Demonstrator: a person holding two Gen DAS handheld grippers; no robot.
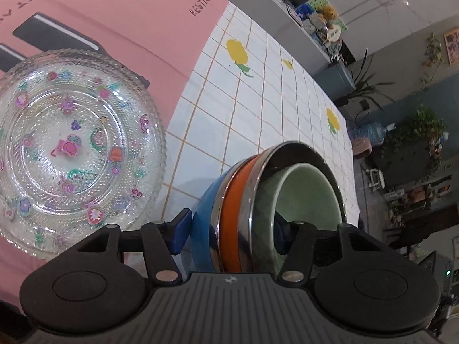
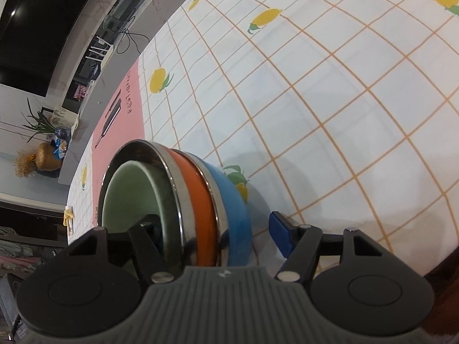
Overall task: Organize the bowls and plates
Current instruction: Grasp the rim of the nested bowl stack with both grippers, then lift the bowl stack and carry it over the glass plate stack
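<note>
Glass plate [image 1: 77, 149]: clear pressed glass, beaded rough texture, glossy, with coloured flower and fruit prints.
Outer bowl [image 1: 205, 209]: blue, smooth, semi-gloss coating.
Middle bowl [image 1: 231, 215]: orange band, smooth, with polished mirror-like metal rim.
Inner bowl [image 1: 304, 189]: pale green, smooth ceramic-like glaze, soft sheen.
Tablecloth [image 2: 330, 100]: white grid print with yellow fruit, smooth, faintly shiny.
Placemat [image 1: 120, 28]: pink, matt, creased.
Left gripper [image 1: 229, 238]: matt black plastic, blue pads.
Right gripper [image 2: 218, 238]: same finish.

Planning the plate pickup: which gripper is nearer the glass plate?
Left. The left gripper straddles the bowl stack's wall, glass plate just beside it. The right gripper straddles the stack too, with no plate in its view.
</note>
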